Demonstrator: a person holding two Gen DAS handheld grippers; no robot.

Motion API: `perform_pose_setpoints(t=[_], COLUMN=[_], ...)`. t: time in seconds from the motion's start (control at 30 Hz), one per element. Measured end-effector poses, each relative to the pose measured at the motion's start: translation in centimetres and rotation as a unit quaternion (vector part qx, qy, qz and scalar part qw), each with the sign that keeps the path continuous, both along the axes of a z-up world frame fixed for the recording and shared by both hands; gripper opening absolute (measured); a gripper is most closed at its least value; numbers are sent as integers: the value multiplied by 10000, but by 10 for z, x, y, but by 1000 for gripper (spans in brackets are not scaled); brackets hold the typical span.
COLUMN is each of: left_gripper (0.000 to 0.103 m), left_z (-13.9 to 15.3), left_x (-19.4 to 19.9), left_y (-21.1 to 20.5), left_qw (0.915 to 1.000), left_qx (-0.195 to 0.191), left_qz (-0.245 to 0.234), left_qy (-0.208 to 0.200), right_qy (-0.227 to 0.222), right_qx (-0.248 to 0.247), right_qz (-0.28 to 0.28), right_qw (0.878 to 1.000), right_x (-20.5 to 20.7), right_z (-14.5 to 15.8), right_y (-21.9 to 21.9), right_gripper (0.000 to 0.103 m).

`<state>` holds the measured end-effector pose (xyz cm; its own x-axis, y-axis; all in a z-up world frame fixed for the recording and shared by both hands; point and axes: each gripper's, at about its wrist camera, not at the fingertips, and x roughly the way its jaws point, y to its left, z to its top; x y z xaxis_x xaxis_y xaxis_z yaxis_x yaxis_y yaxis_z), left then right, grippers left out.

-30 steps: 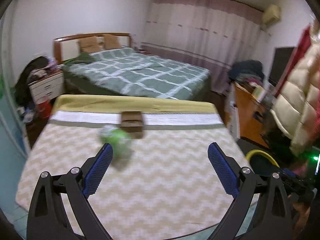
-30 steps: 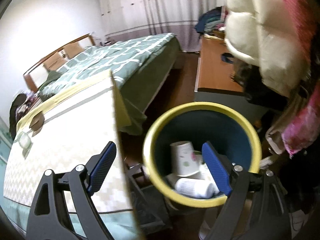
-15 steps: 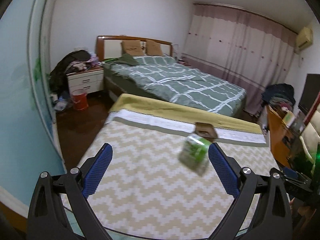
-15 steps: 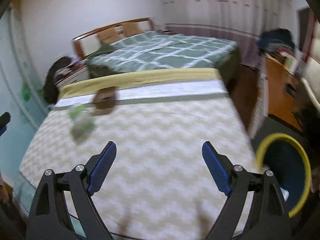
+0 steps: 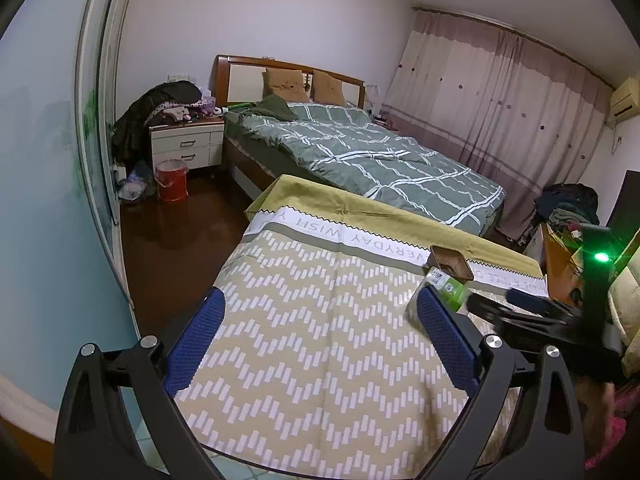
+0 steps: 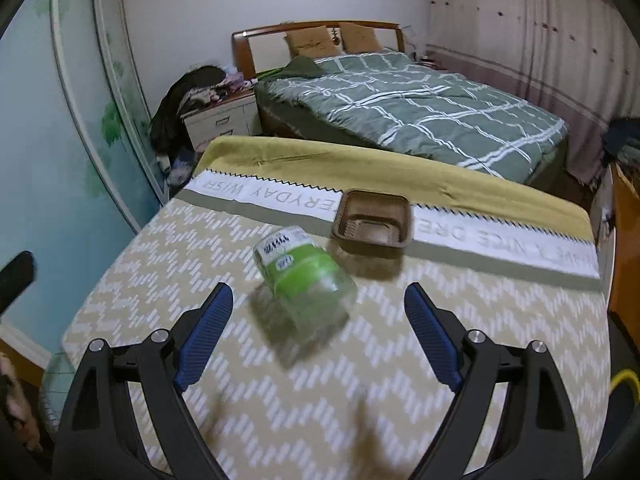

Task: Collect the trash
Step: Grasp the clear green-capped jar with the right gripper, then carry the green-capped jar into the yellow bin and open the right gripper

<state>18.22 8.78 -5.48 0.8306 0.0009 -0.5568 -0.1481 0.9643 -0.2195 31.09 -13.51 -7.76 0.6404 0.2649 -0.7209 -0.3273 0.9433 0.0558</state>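
1. Left gripper (image 5: 320,344): jaws spread wide with nothing between the blue pads. It hangs over the near left part of the table, above bare cloth.
2. Table cloth (image 6: 460,340): zigzag pattern in beige and white, with a white lettered band and a mustard strip along the far edge.
3. Bottle (image 6: 304,276): clear plastic with a green label, lying on its side on the cloth. In the right wrist view it sits just ahead of the gripper, between the lines of the two fingers and nearer the left one. No pad touches it. In the left wrist view the bottle (image 5: 446,286) shows just beyond the tip of the right-side finger.
4. Tray (image 6: 374,224): brown, shallow, square, resting on the lettered band just behind and right of the bottle, apart from it.
5. Right gripper (image 6: 318,312): released, jaws wide, empty, pointing down at the cloth and the bottle.
6. Bin (image 6: 624,384): only a yellow arc of its rim shows at the right edge, below table level.
7. Background: a bed (image 6: 420,104) with a green checked cover stands beyond the table.
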Motion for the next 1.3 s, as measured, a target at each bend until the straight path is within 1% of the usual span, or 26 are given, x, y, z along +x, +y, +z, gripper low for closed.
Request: perform_pose_setpoints(t=[0.2,0.37,0.43,0.5,0.67,0.73,0.87,1.0,1.1,1.13,1.2,1.3], left_gripper=[95,95,95,95,95,95,95,95,95,95,95,95], left_z=[-8,-16,-20,-23,-32,-34,-37,-37,-40,-41,-44,-48], left_x=[9,16,19,21,27,27,29,31,33,33,36,40], left_y=[4,0,-1,-2,-6,-8,-17,-21,-24,-25,-27,-30], left_qw=[9999,9996,9994,9993,9989,9987,9982,9979,9975,9974,9971,9970], left_qx=[-117,-177,-195,-221,-260,-267,-222,-201,-202,-201,-208,-164], left_qz=[-76,-177,-200,-212,-266,-302,-421,-495,-548,-561,-592,-623], left_qy=[81,158,180,212,292,320,353,370,392,398,423,433], right_qy=[155,339,412,441,371,366,289,150,-25,-103,-305,-530], right_qx=[-199,-50,-60,-67,-45,-33,-26,101,241,287,274,130], right_qz=[60,144,191,186,137,120,19,-86,-370,-568,-1117,-2085], right_qw=[9997,9993,9990,9988,9992,9993,9996,9998,9990,9979,9929,9765], right_x=[27,39,39,38,33,29,18,-1,-20,-27,-40,-61], right_z=[-23,-39,-45,-48,-43,-38,-23,-7,4,7,10,10], right_y=[12,16,17,17,17,16,12,-2,-30,-44,-72,-127], right_gripper=[83,82,67,62,57,48,48,48,48,48,48,48])
